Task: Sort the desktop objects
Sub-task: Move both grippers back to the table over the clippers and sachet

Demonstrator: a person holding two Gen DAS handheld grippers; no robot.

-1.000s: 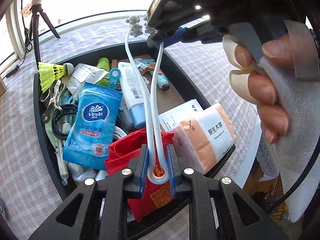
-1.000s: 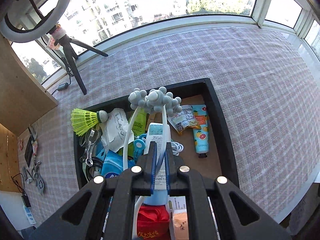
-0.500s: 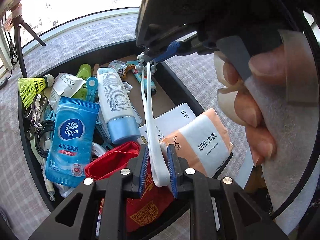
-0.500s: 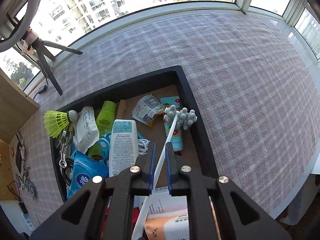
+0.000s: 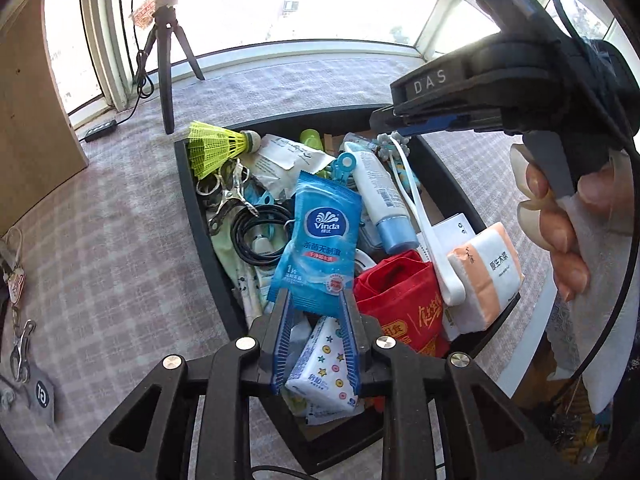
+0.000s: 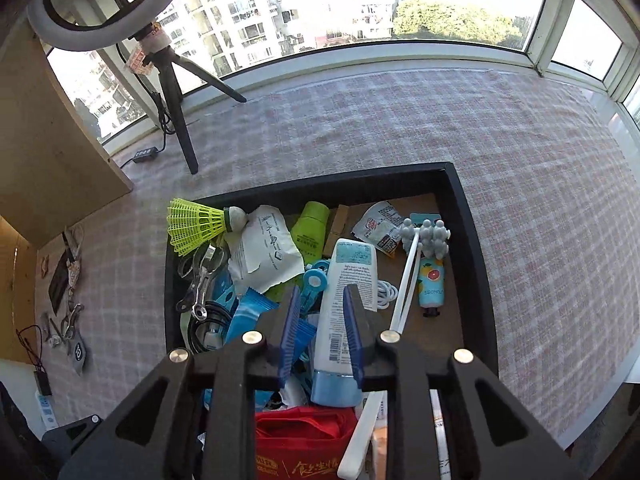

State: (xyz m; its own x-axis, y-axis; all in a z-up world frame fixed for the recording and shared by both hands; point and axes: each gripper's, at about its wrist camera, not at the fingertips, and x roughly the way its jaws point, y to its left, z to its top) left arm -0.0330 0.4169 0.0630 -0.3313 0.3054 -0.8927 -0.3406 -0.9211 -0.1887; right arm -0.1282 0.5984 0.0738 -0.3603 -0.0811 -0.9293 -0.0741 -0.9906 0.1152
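Observation:
A black tray point(image 5: 192, 208) point(image 6: 472, 240) on the checked cloth holds many items. The white massager with grey knobs point(image 5: 420, 216) point(image 6: 408, 276) lies in the tray's right side, free of both grippers. My left gripper point(image 5: 314, 300) is open above the blue Vinda wipes pack point(image 5: 320, 240) and a star-patterned tissue pack point(image 5: 324, 364). My right gripper point(image 6: 320, 300) is open above the white tube with a blue cap point(image 6: 344, 320) point(image 5: 380, 200). A red bag point(image 5: 400, 300) and an orange tissue pack point(image 5: 484, 272) lie at the near right.
A yellow shuttlecock point(image 6: 196, 226), pliers point(image 6: 200, 280), a black cable point(image 5: 256, 236), a green bottle point(image 6: 312, 228) and a hand cream tube point(image 6: 430, 284) also lie in the tray. A tripod point(image 6: 176, 96) stands behind. Keys point(image 5: 16, 320) lie left on the cloth.
Both grippers let go of the white massager and opened. It now lies in the tray. Both grippers pulled back and to the left.

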